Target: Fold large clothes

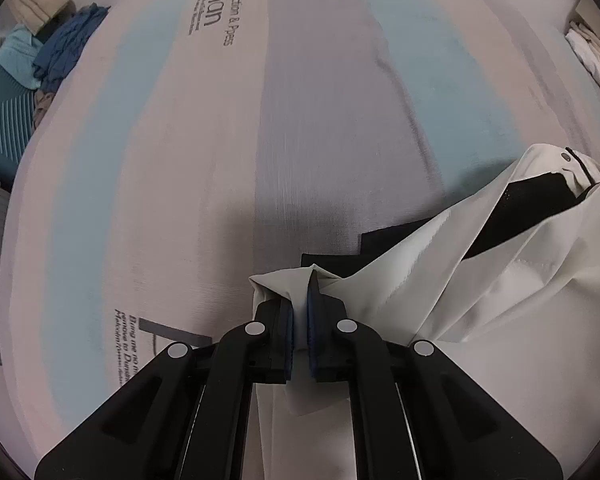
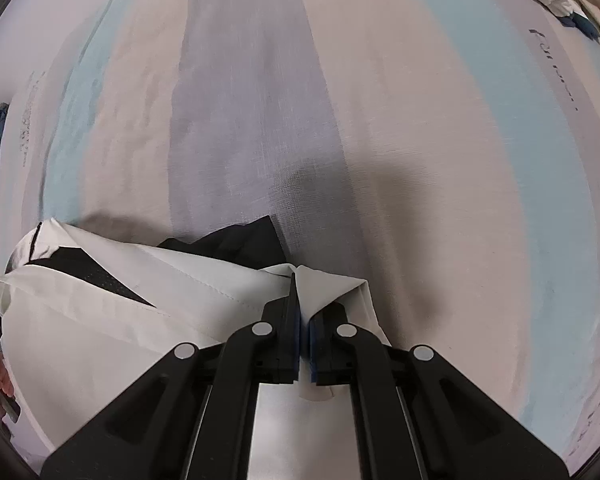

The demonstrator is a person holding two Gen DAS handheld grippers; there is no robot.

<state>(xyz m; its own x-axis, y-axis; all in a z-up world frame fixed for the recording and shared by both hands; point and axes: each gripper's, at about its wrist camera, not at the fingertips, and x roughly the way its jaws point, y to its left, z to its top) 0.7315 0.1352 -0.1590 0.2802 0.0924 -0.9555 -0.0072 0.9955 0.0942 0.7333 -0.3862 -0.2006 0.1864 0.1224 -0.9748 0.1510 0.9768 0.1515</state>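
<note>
Garment point(image 1: 500, 288) edge pinched in both the left gripper point(image 1: 300, 300) and right gripper point(image 2: 300, 300), each clamped on white fabric, keeping it spread above the striped desk point(image 1: 180, 160) ahead for folding.

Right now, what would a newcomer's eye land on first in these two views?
The white garment with black lining, bunched low over the striped cloth. Each black hand-held gripper is shut on a corner of it: the left hand-held gripper and the right hand-held gripper. Blue clothes lie heaped far left.
</note>
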